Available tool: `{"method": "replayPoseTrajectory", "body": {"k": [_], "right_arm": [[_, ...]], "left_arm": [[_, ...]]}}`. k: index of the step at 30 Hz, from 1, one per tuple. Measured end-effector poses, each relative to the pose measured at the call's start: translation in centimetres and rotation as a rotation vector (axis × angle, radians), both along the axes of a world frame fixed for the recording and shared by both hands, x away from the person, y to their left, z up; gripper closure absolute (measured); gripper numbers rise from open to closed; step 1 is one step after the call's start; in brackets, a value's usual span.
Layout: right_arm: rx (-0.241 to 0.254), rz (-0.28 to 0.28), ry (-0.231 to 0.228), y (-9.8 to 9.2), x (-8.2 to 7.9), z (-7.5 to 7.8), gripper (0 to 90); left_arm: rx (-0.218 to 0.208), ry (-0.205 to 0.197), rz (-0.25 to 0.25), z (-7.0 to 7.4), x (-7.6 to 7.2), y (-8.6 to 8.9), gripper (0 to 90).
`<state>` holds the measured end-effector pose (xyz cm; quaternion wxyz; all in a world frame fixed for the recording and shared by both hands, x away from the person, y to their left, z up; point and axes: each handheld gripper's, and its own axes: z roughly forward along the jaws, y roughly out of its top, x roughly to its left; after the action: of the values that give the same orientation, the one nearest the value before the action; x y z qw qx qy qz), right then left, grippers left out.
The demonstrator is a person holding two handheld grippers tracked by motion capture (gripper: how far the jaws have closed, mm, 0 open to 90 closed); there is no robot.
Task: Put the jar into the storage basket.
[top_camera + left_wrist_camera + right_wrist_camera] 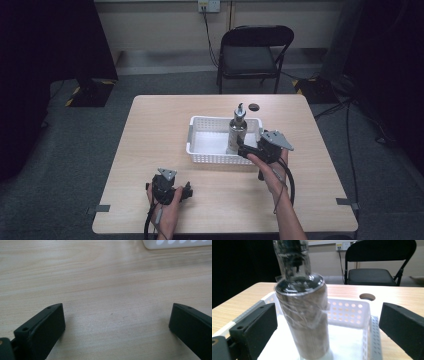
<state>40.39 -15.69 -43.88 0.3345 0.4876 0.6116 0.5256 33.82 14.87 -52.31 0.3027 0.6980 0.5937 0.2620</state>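
Standing upright in a white perforated plastic basket (200, 150), a tall cylindrical dispenser bottle wrapped in clear crinkled film (236, 131) sits directly ahead of the right gripper (242, 149), whose jaws are spread wide on either side of it without touching it. Seen from the right gripper view, the bottle (305, 315) has a brownish, matte lower body, a dark shiny shoulder and a narrower neck topped by a dark pump head, all under the transparent wrap, which puckers and catches the light along the shoulder. Its base rests on the basket's white floor, close to the wall nearest the gripper. The basket (359, 307) rises behind the bottle, its far wall dotted with rows of small oval holes.

Beyond the basket from the right gripper, a small dark round hole (254, 106) marks the pale wooden table (150, 125), and a black folding chair (256, 50) stands on the grey carpet past the table's far edge.

The left gripper (186, 191) rests low at the near side of the table, well apart from the basket, held in the person's left hand (167, 202). In the left gripper view its jaws stand wide with bare wood grain (105, 290) between them, and a corner of the white basket (175, 243) shows far ahead of the jaws.
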Motion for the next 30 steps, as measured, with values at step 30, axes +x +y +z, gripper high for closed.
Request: {"method": "replayPoseTrajectory", "body": {"k": [30], "right_arm": [[-0.052, -0.069, 0.19, -2.9, -5.3, -4.2, 1.3]], "left_arm": [[0.0, 0.0, 0.0, 0.0, 0.0, 0.0, 0.0]]}}
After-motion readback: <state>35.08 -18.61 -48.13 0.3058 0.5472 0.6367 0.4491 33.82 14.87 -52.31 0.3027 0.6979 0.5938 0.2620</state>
